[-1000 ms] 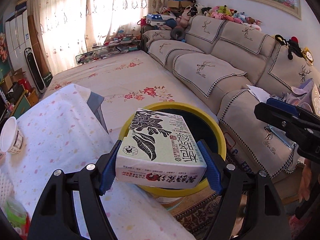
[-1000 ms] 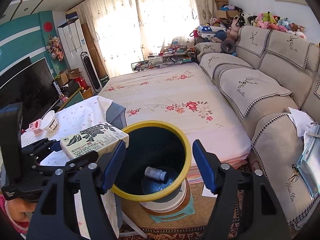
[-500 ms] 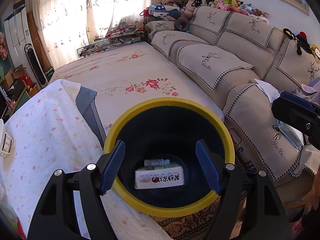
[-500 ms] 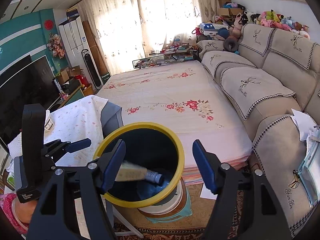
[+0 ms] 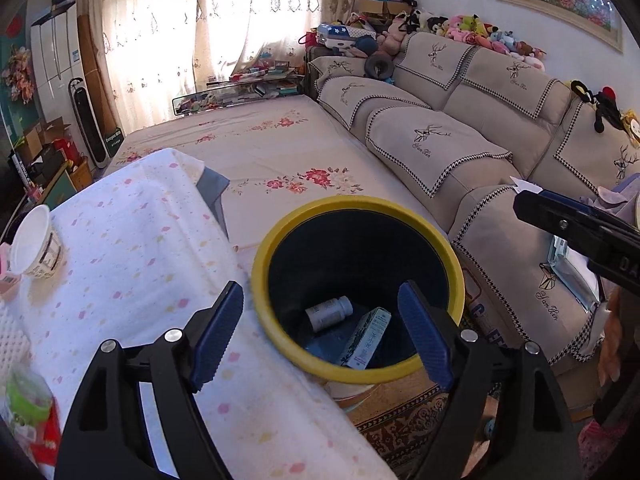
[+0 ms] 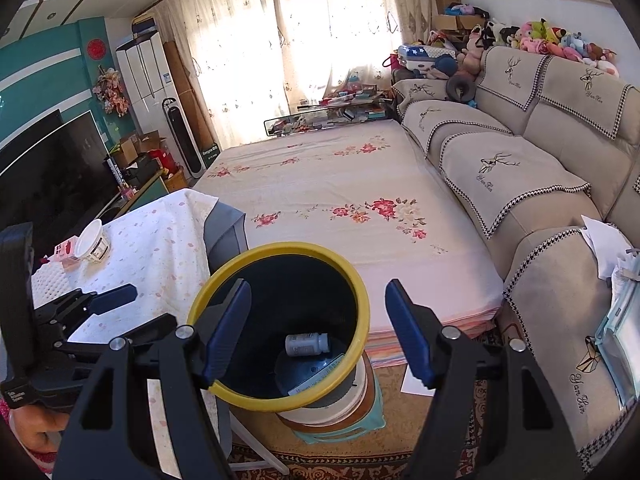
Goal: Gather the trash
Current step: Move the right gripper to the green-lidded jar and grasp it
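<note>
Beside the cloth-covered table (image 5: 132, 264), a yellow-rimmed bin (image 5: 260, 280) stands on a stack of stools, and inside it lie a white pill bottle (image 5: 329, 313) and a green-and-white carton (image 5: 366, 338), the carton leaning on end against the inner wall. Above the bin's near rim, the left gripper (image 5: 320, 332) hangs with its blue pads spread wide and nothing between them; the right gripper (image 6: 318, 328) also stands wide and empty over the bin, seen from the other side. More trash waits on the table: a white paper cup (image 5: 34, 240) on its side near the far left edge, a small pink box (image 6: 66, 250) just beside it, and a green-capped item (image 5: 26, 400) at the near left corner, too blurred to name. The likely next move is a reach back over the table for one of these. The cup looks light and thin, so a hard squeeze could crush it or squirt it out of the pads, and a glancing touch could roll it off the table's edge. The bin sits high on its stools; a knock from either gripper on the rim could tip it and spill what is collected.
</note>
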Motion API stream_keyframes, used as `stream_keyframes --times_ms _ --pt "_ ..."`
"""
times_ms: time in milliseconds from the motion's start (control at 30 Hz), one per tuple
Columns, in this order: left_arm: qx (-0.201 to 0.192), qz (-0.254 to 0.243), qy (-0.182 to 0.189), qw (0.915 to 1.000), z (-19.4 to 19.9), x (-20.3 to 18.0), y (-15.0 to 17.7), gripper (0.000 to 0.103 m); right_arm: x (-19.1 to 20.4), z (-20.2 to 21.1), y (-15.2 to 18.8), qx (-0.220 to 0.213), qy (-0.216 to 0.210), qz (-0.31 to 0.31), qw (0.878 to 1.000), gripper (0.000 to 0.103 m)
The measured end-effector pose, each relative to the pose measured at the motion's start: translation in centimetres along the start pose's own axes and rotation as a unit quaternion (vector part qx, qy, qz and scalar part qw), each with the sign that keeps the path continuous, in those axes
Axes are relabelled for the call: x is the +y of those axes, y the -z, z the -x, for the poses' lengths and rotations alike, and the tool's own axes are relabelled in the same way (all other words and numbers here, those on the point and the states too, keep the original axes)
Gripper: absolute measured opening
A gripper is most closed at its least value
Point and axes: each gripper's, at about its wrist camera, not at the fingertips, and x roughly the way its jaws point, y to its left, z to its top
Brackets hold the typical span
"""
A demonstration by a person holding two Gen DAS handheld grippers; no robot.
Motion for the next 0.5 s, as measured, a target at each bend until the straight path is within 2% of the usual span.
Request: stream_keyframes --times_ms 200,367,500 --pt "-0.027 0.023 -0.026 0.9990 6.9 4.5 3.3 0.081 4.6 0.0 0.5 0.008 -0.024 0.025 0.999 0.067" --pt "-0.048 0.059 -0.066 0.9949 12.9 9.6 7.1 0.085 11.0 -0.4 1.0 0.019 -0.068 0.065 0.995 0.067" --pt "-0.053 0.097 -0.109 0.9880 17.5 15.0 10.9 0.089 17.0 -0.8 1.6 0.030 -0.106 0.103 0.989 0.067"
